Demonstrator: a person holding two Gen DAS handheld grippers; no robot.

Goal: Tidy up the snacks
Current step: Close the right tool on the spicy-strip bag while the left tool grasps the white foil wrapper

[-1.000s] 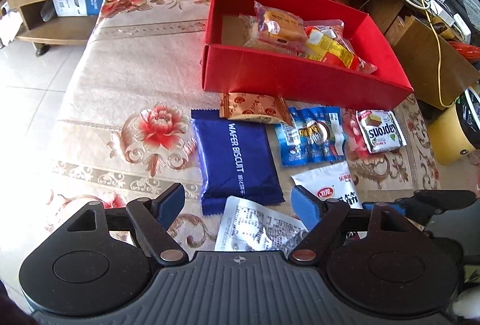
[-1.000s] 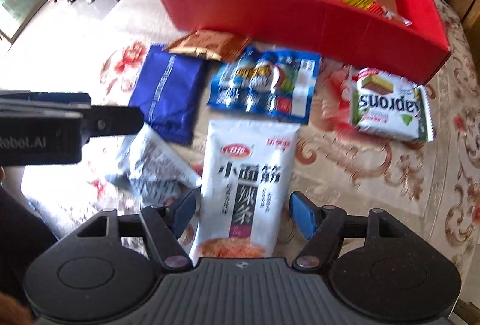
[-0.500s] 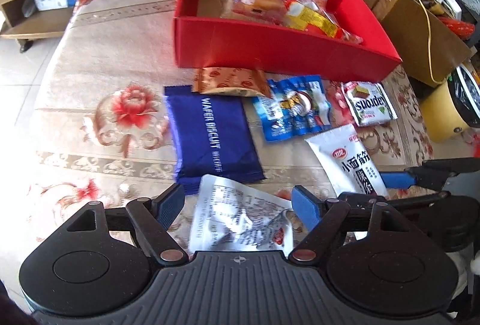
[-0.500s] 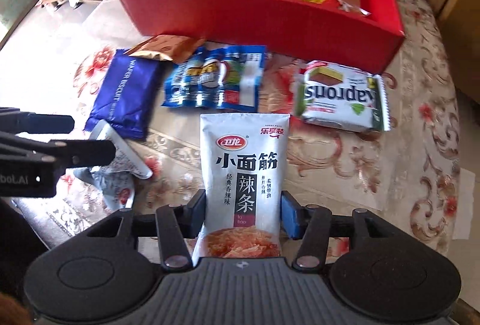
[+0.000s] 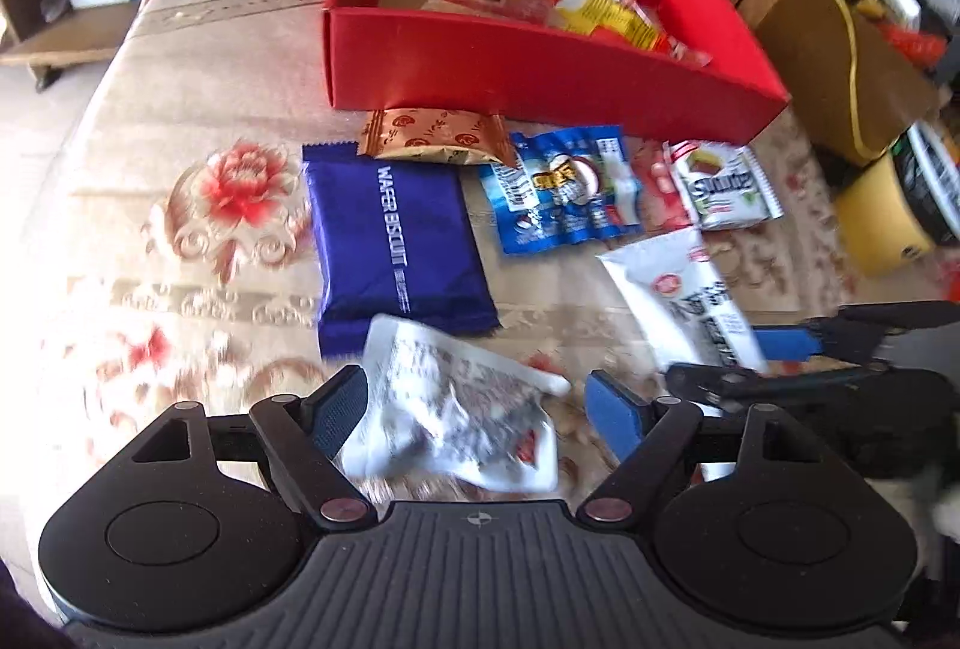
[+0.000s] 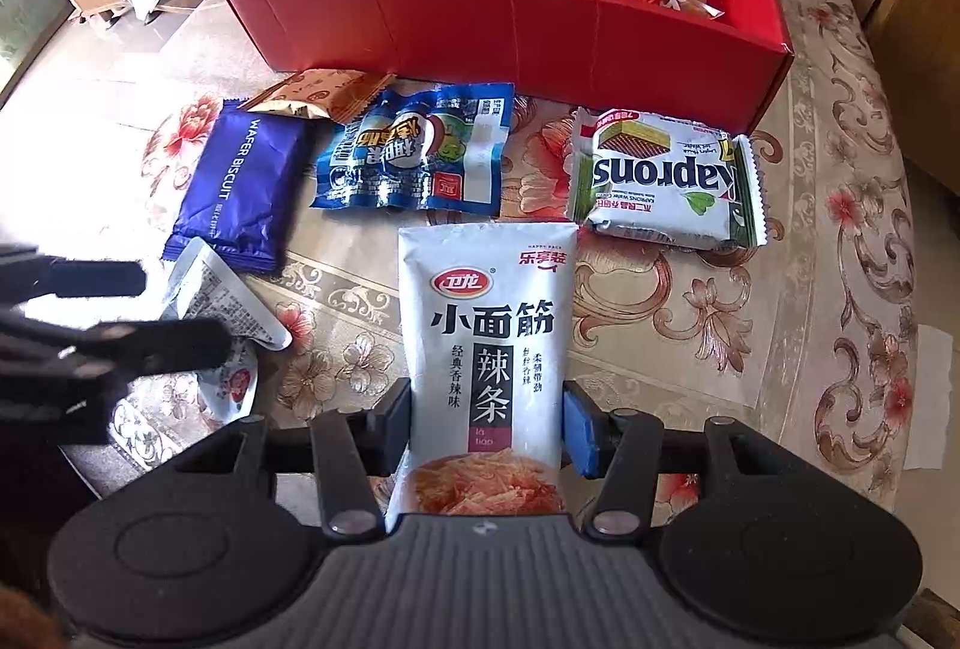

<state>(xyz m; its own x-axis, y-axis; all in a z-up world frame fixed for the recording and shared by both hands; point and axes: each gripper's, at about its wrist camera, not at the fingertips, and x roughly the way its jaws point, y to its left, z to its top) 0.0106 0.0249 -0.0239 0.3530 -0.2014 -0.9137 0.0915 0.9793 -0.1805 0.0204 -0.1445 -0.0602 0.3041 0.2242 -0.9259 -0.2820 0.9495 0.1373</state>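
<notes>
My right gripper [image 6: 486,421] is shut on the lower part of a white spicy-strip pouch [image 6: 486,313], its blue pads pressing both long edges; the pouch lies flat on the floral cloth. My left gripper [image 5: 474,403] stands open and widening a little around a crinkled silver-white packet [image 5: 456,409]. Its left pad is at the packet's edge; the right pad stands clear of it. Behind the loose snacks, the red box [image 6: 480,37] holds a bun pack and yellow-red packets. The right gripper [image 5: 750,361] shows beside the pouch [image 5: 678,289] in the left wrist view.
Between the box and the grippers lie a blue wafer biscuit pack [image 6: 240,181], an orange-brown packet [image 6: 324,94], a blue sausage packet [image 6: 420,157] and a Kaprons wafer pack [image 6: 660,181]. Wooden shelves [image 5: 72,25] stand at the far left, and a yellow tub [image 5: 888,217] past the right edge.
The right gripper closed onto the white pouch. The left gripper came forward over the silver-white packet, which now lies between its fingers.
</notes>
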